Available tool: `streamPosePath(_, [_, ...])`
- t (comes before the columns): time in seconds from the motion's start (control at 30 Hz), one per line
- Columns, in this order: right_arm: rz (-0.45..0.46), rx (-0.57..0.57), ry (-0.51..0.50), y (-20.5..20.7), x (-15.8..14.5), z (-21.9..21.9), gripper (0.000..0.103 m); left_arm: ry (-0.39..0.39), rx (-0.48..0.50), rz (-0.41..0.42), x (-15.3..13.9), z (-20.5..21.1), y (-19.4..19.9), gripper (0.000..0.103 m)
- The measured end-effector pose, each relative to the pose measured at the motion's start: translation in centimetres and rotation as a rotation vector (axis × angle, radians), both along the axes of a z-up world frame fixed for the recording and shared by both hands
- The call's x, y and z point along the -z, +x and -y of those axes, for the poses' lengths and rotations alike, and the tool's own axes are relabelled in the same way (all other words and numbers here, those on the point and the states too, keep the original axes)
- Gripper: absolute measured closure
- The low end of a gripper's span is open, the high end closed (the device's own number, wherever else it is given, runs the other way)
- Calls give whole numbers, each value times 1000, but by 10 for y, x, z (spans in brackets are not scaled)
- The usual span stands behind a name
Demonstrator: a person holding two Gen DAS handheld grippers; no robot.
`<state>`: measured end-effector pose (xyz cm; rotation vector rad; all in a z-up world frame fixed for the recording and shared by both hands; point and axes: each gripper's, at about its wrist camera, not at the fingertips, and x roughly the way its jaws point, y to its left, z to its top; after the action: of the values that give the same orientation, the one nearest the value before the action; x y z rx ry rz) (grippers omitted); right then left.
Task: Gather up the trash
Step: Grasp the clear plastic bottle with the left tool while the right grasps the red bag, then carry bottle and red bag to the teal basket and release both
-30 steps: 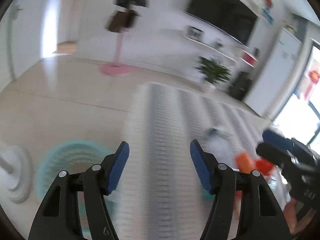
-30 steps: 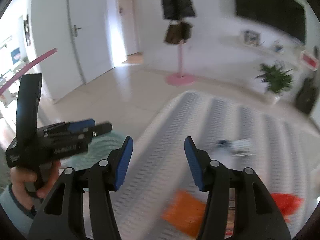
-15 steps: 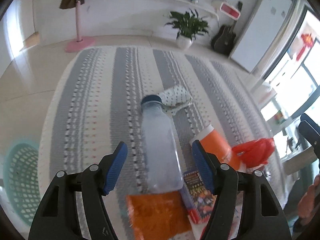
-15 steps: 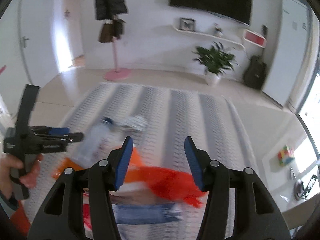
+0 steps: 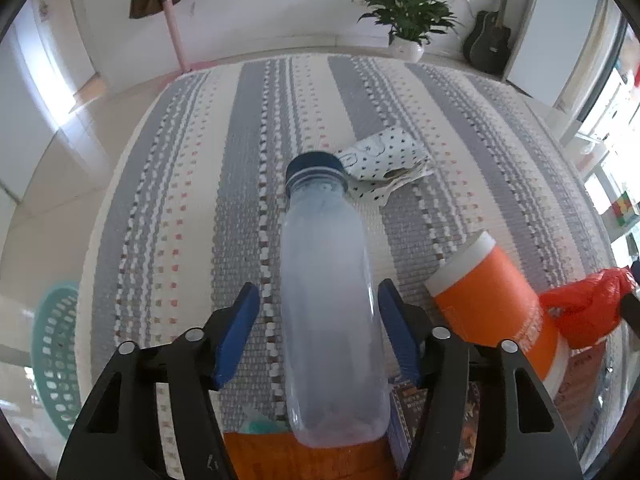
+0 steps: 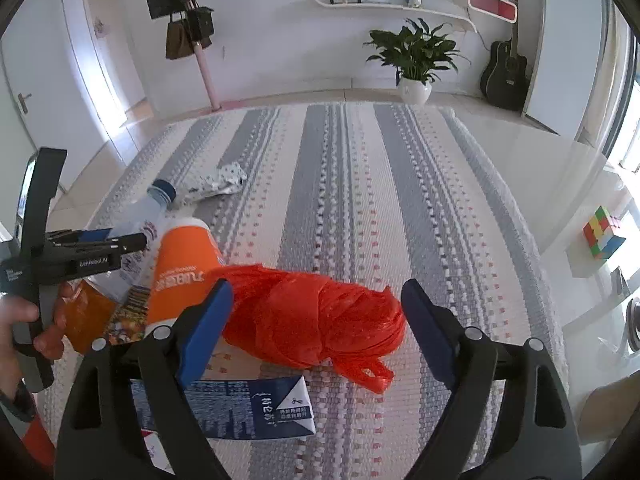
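A cloudy plastic bottle [image 5: 328, 300] with a blue cap lies on the striped rug [image 5: 260, 120], between the pads of my open left gripper [image 5: 320, 336]; the pads stand apart from it. The bottle also shows in the right wrist view [image 6: 148, 220]. An orange cup [image 5: 496, 304] and a crumpled red plastic bag [image 5: 588, 312] lie to its right. My right gripper [image 6: 316, 328] is open, its fingers on either side of the red bag [image 6: 316, 316]. A blue and white carton [image 6: 240, 408] lies under it. A dotted wrapper [image 5: 384, 160] lies beyond the bottle.
A teal basket [image 5: 54, 352] stands off the rug's left edge. An orange packet [image 5: 280, 456] and a printed wrapper [image 5: 404, 412] lie near the bottle's base. A potted plant [image 6: 416, 60], guitar [image 6: 506, 68] and pink coat stand [image 6: 206, 68] line the far wall. A low table with a colour cube [image 6: 602, 232] is at right.
Both grippers have swung from the room down onto the rug. The left has closed in around the bottle; the right has come over the red bag.
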<state>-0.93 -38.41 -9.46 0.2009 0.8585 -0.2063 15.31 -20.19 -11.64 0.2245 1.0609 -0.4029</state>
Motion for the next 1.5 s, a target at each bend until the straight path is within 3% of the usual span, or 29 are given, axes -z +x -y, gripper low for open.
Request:
streamPosePath(0.1, [-27,-8,-5,3,10,-2,21,-2,-7,-25,7,0,2,58])
streamPosePath(0.23, [-52,-9,-24,7,18,-5,22,-14,-5,-20,9,-2,-1,58])
streamPosePath(0.43, [-63,7,-56,11,22,-4,52,-57,-13,-3,4,-12,-3,58])
streamPosePath(0.5, [-52,14,-55,11,20,-2,68,-70,-11,13,0,-15,-5,58])
streamPosePath(0.6, [-37,8,-72,11,16,-5,75,-106,-6,43,-11,-23,-9,58])
streamPosePath(0.77, [11,28,-87,7,1,-11,79,-170,-5,93,-37,-43,-18,58])
streamPosePath(1.07, [158,13,-99,5,-75,-38,79,-281,-67,186,-93,-104,-33,58])
streamPosePath(1.3, [258,-152,-94,24,-127,-122,79,-343,-155,262,-126,-184,-47,58])
streamPosePath(1.5, [260,-319,-67,66,-137,-213,79,-315,-357,330,-131,-269,-51,58])
